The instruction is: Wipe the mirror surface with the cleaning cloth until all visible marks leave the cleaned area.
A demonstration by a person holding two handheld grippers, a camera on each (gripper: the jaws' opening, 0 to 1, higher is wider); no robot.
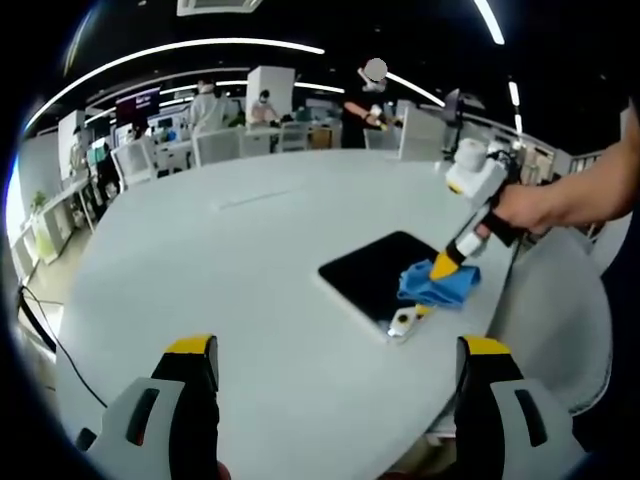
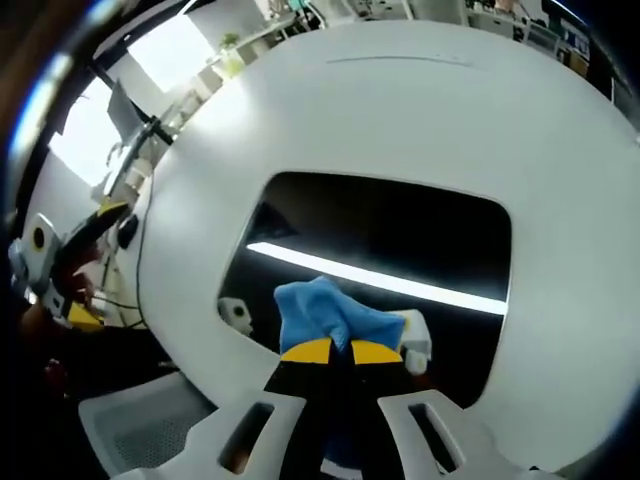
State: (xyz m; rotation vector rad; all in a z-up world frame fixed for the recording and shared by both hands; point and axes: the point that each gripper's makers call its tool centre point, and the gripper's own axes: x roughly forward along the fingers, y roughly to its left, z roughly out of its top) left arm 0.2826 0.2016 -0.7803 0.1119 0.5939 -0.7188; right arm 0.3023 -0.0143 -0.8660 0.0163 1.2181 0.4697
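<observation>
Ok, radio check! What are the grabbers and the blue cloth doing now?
Right gripper shut on blue cloth, pressing it on mirror. Left gripper open, held back over white table. Nothing blocking the mirror.

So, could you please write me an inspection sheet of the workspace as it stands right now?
Surface: round white table, mostly bare.
Job's things: dark mirror lies flat near the table edge, reflecting a ceiling light strip; blue cleaning cloth sits on its near part.
Clutter: small white part at the mirror's edge; what it is cannot be told.
Grippers: right gripper shut on the cleaning cloth, pressing it to the mirror; left gripper open, hovering above the table, holding nothing.
Cables: dark cable hanging off the table's far side.
Surroundings: open office with desks, chairs and people in the background; grey chair beside the table.
</observation>
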